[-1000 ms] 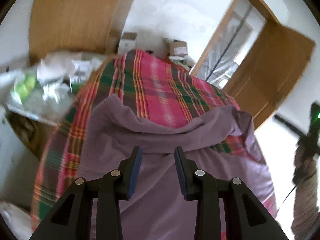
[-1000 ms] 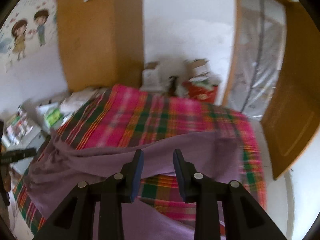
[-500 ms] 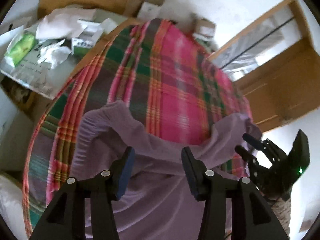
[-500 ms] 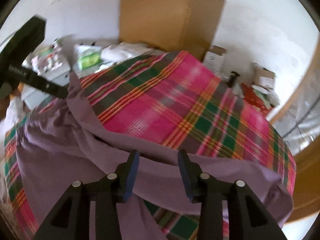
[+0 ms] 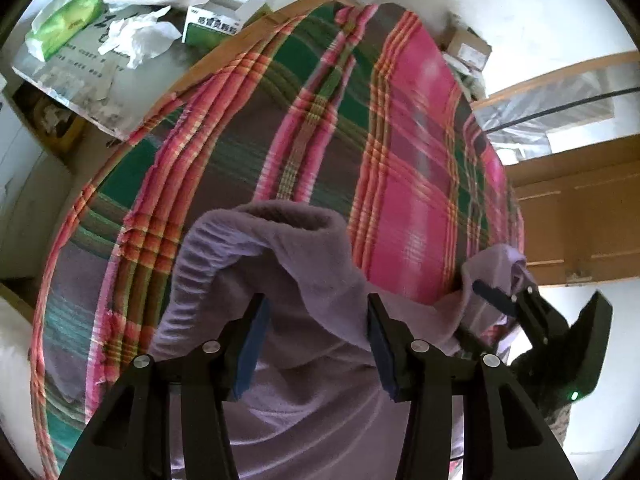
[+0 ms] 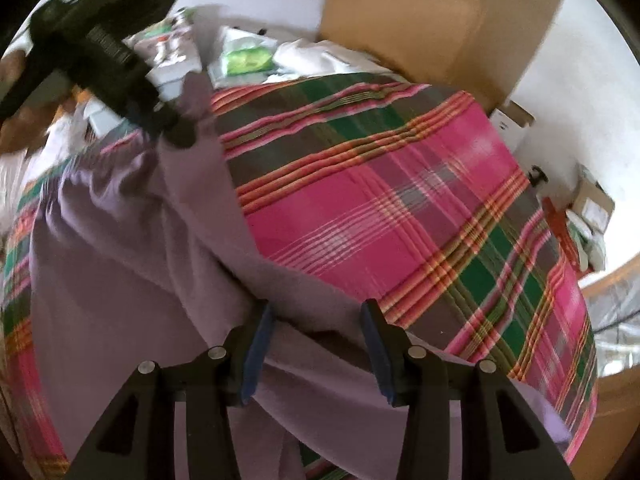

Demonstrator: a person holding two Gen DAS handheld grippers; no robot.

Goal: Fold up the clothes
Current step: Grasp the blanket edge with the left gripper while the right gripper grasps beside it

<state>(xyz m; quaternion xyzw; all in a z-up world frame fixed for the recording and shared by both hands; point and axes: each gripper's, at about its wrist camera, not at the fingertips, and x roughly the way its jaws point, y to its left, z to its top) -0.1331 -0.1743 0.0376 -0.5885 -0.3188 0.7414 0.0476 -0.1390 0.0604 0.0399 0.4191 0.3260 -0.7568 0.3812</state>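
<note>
Left gripper (image 5: 314,344): jaws were seen set wide apart in its own view, with the purple garment (image 5: 304,280) lying between and under the blue pads (image 5: 252,344). No closure on the cloth was recorded there. In the right wrist view this gripper (image 6: 176,128) was seen at the garment's raised corner; whether cloth was pinched there could not be determined because of blur.

Right gripper (image 6: 316,344): jaws were seen set wide apart, with a fold of the garment passing between them. From the left wrist view its fingers (image 5: 492,296) were seen at the garment's far right corner, cloth draped over them; a grip could not be confirmed.

Purple garment: it was found spread over the near part of the plaid bedcover (image 5: 400,184), its upper edge lifted and rolled over. Its lower part was cut off by the frame edge in both views.

Plaid bedcover: pink, green and brown checks were noted. Its near portion was hidden under the garment.

Side surface (image 5: 72,80): crumpled white paper (image 5: 140,36), a green packet (image 5: 64,20) and a green-and-white box (image 5: 216,24) were noted beside the bed. Printing on them was too small to read.

Cardboard boxes (image 5: 468,48): these were seen by the far wall. Contents could not be made out.

Wooden door (image 5: 580,220): it was noted at the right, partly cut off.
</note>
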